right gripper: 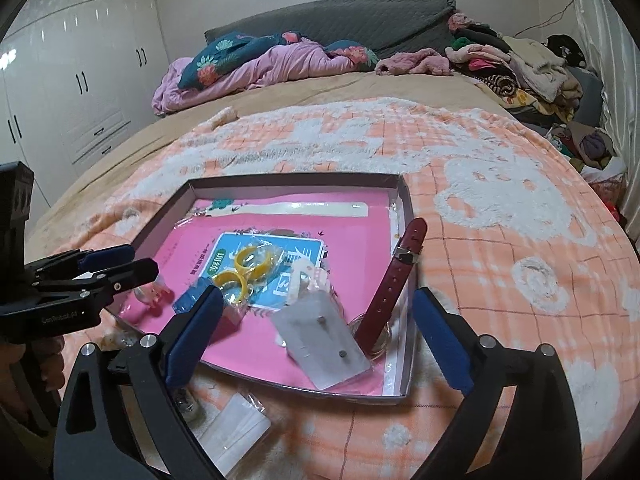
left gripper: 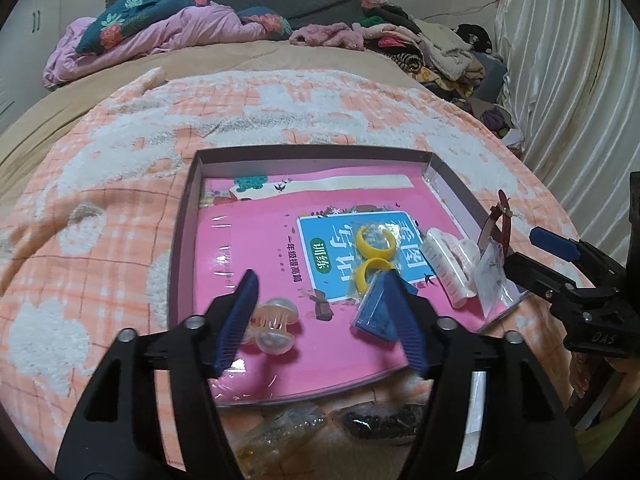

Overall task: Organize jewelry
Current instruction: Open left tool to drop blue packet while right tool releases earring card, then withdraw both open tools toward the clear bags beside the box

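Both tongs apart, gripping nothing: left gripper [left gripper: 320, 300] over tray [left gripper: 188, 216], yellow rings [left gripper: 374, 254] just ahead, pink clip [left gripper: 272, 324] half-hidden behind its left finger; right gripper [right gripper: 316, 332] straddles blurred earring packet [right gripper: 324, 340], red watch strap [right gripper: 394, 276] beside.

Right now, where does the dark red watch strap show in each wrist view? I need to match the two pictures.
Left wrist view: the watch strap is at the right, seen edge-on at the far right wall of the shallow box.
Right wrist view: the strap is right of centre, leaning on the box's right wall, between the right gripper fingers.
Shared landmark: the two yellow rings on the blue label.
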Motion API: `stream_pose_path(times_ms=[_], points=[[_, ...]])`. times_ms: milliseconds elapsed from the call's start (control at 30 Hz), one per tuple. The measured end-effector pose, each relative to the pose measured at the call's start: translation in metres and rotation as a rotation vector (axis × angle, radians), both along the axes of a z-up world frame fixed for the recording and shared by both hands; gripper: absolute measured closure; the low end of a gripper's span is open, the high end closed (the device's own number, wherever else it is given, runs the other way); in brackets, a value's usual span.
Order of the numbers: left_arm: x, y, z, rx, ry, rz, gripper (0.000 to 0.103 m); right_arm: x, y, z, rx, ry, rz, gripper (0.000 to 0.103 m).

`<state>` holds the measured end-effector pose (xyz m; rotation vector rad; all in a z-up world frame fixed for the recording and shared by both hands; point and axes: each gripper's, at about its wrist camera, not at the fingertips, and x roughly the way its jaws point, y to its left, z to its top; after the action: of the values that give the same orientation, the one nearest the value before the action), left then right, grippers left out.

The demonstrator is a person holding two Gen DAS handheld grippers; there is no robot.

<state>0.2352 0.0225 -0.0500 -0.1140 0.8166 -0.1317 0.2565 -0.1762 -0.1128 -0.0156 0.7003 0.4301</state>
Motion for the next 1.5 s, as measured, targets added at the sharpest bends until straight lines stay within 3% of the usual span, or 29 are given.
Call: stream_pose_path(times_ms=[367, 933, 1500], points=[[-0.012, 0.012, 0.02, -0.014, -0.046, 0.052, 0.01, -0.012, -0.012, 0.019, 0.038, -0.039, -0.017, 0.008], [-0.044, 0.025, 0.06, -0.017, -0.151, 0.098, 0.01, -0.044, -0.026, 0.055, 0.09, -0.108, -0.02, 0.008], [-0.076, 0.025, 0.07, 0.0, -0.174, 0.098, 0.01, -0.079, -0.022, 0.071, 0.076, -0.145, 0.008, 0.008]])
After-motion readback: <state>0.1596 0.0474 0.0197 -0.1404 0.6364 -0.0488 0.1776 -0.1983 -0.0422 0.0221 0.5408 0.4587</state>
